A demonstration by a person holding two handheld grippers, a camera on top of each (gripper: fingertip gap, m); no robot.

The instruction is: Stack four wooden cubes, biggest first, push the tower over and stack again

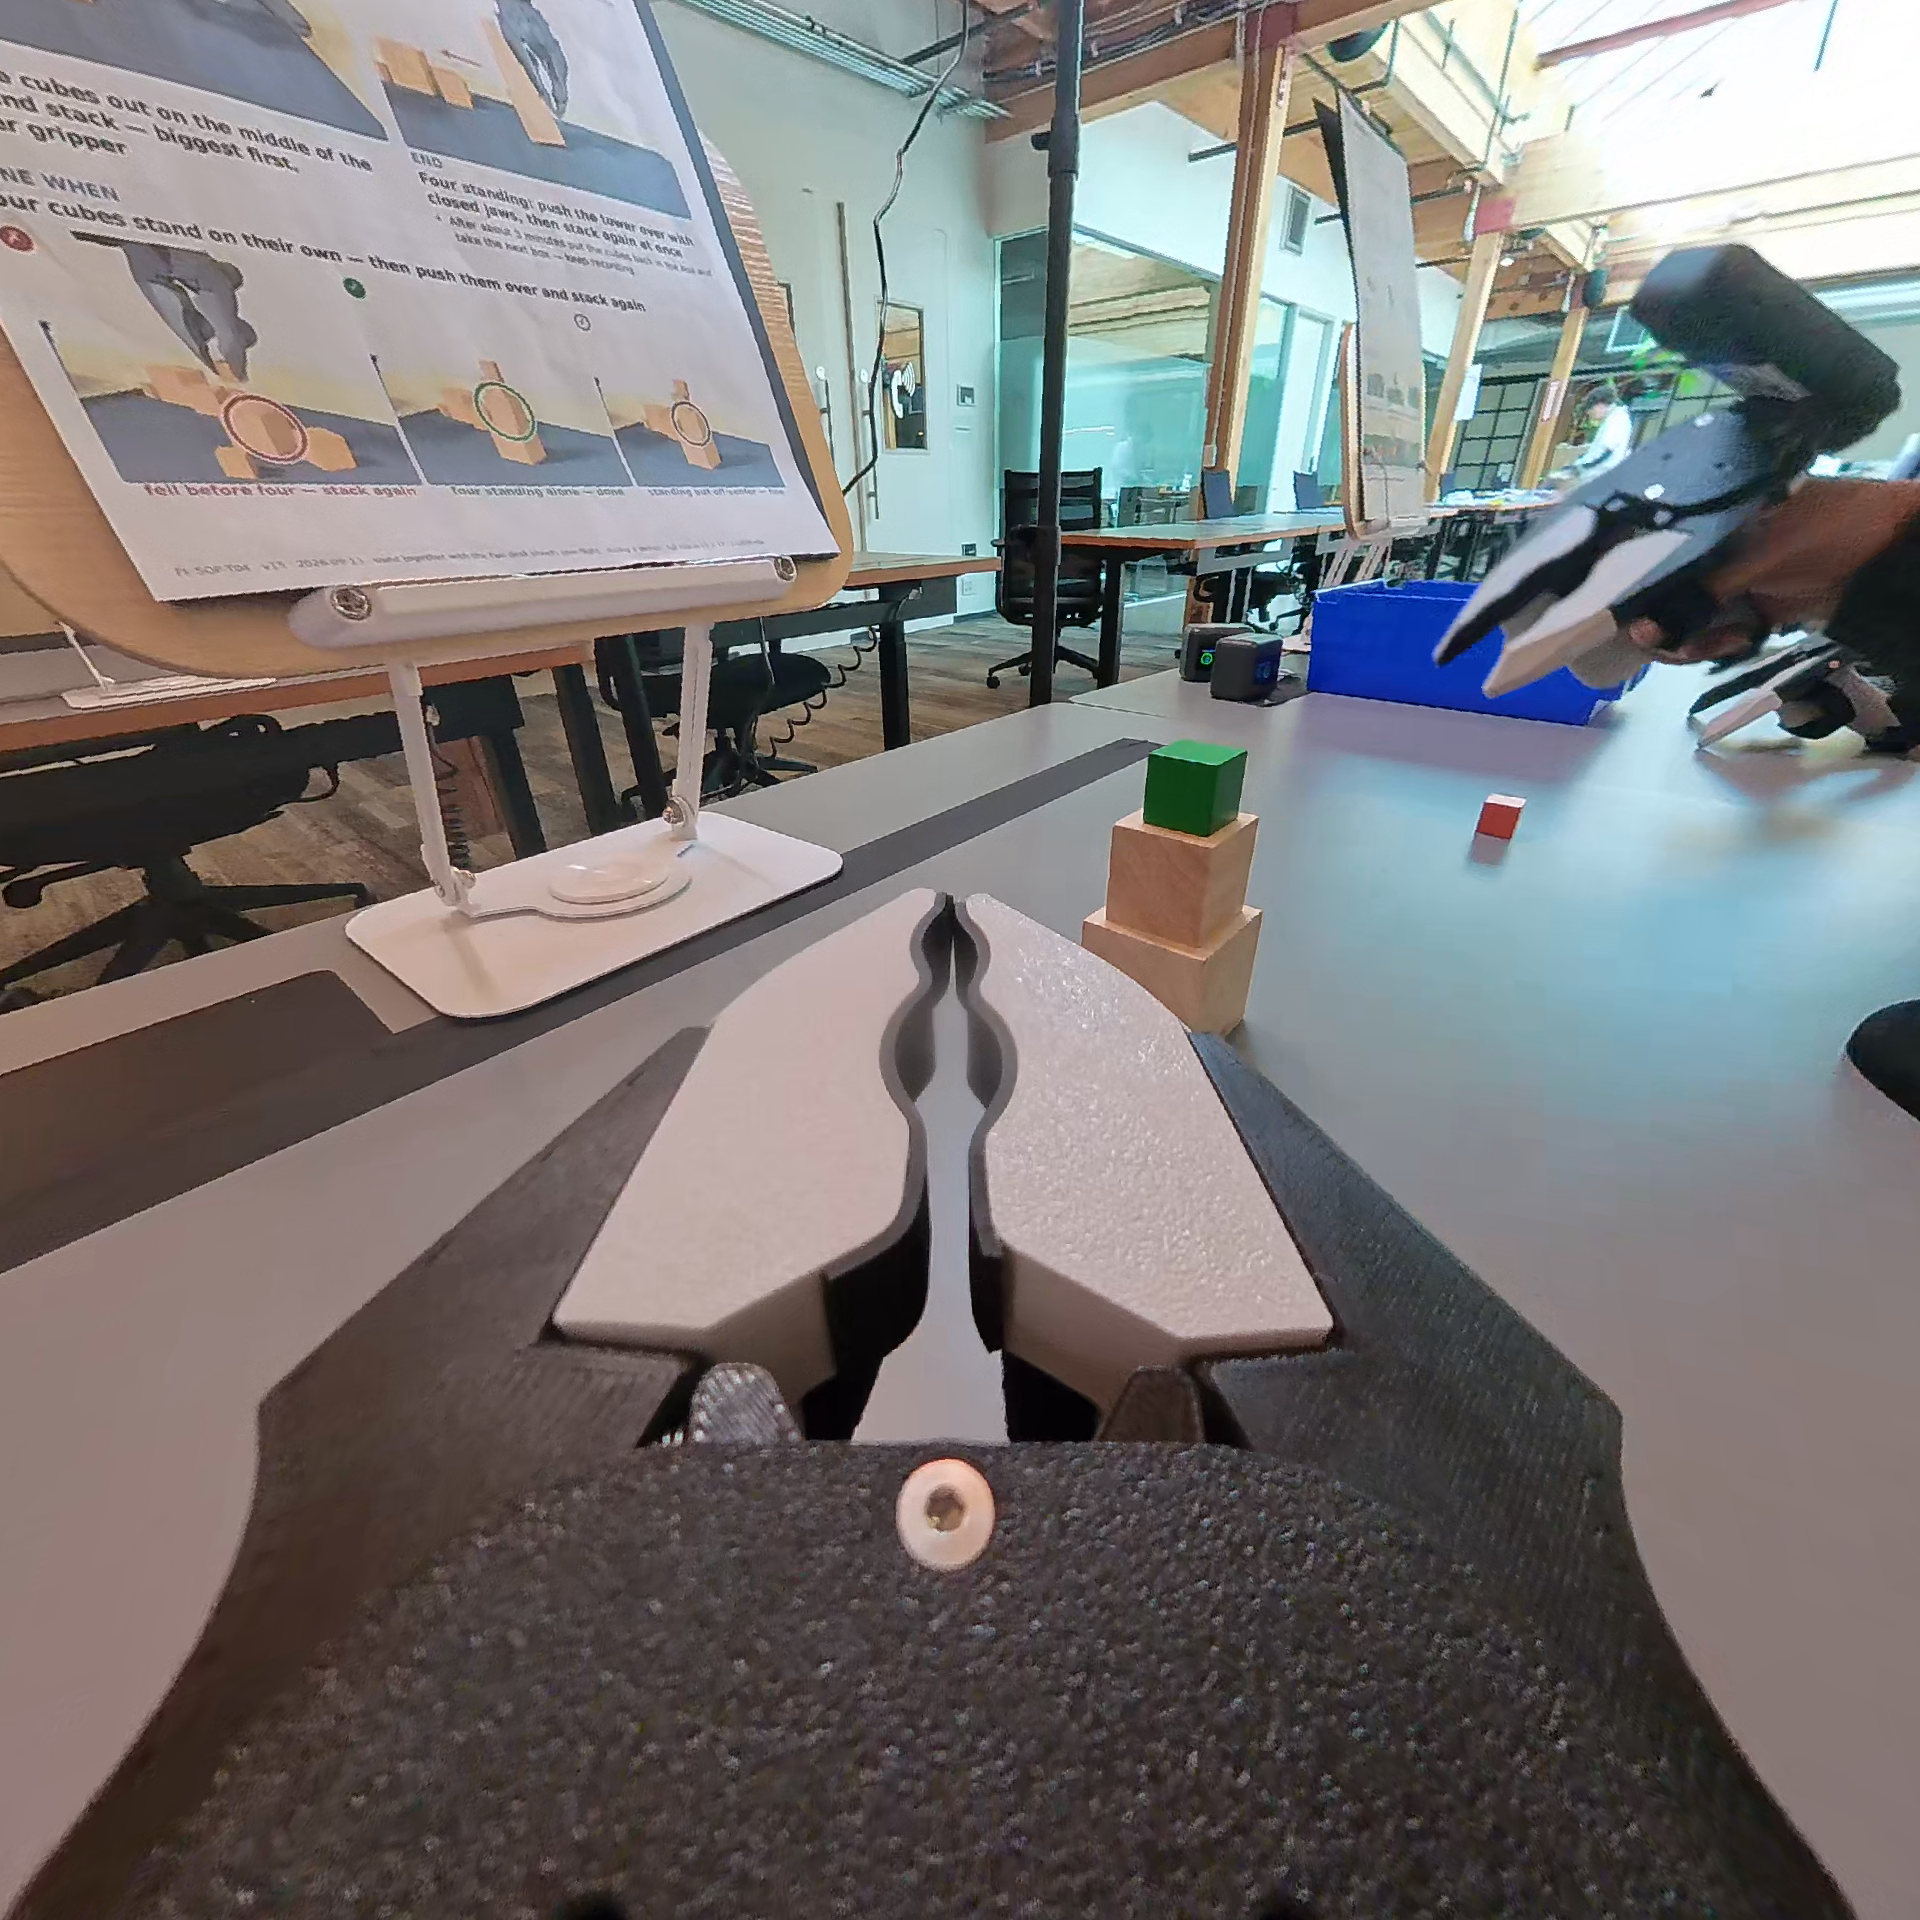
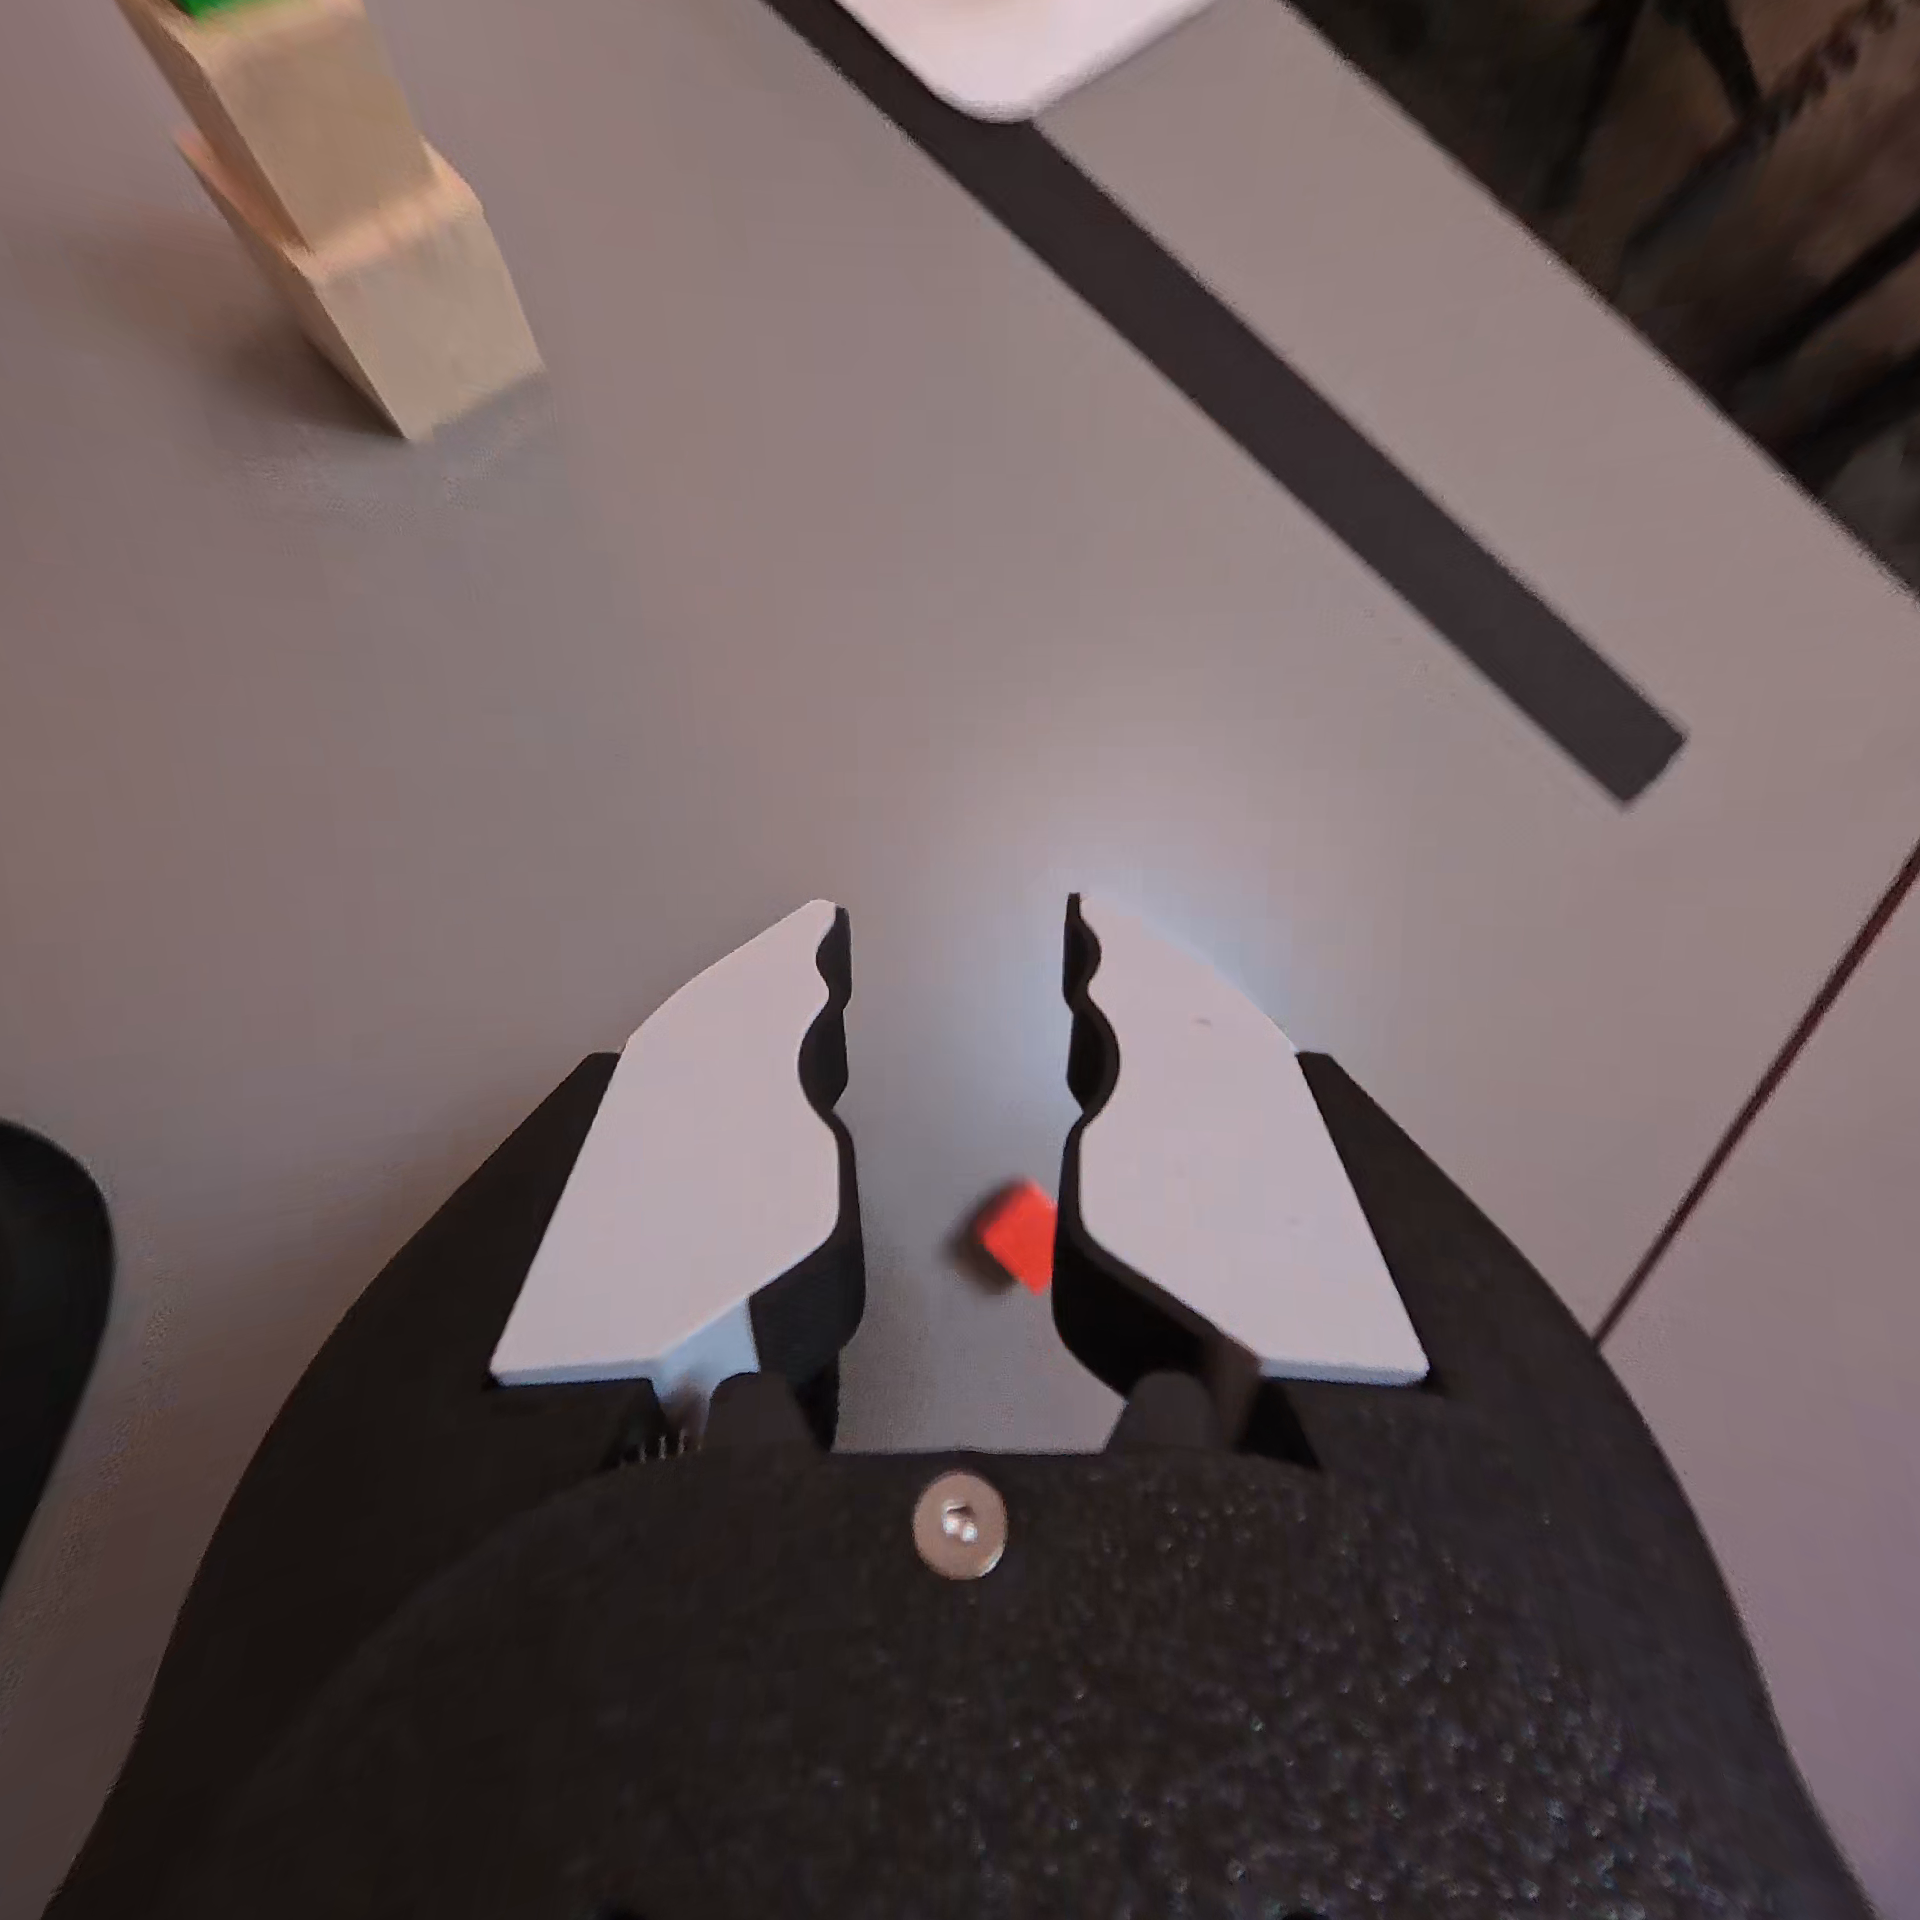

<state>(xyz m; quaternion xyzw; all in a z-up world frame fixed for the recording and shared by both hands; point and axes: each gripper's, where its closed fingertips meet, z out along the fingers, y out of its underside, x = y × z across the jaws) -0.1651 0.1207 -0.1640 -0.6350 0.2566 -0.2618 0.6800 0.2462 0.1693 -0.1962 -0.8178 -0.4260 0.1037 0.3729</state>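
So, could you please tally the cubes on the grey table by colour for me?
Plain wood cubes: 2, the lower and the upper in a stack
Green cube: 1, on top of the stack
Red cube: 1, lying apart
Total: 4

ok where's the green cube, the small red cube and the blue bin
green cube point(image 1: 1195, 787): left wrist view, its front face, atop the wooden stack
small red cube point(image 2: 1013, 1244): right wrist view, its top face, on the table
blue bin point(image 1: 1382, 644): left wrist view, its front wall
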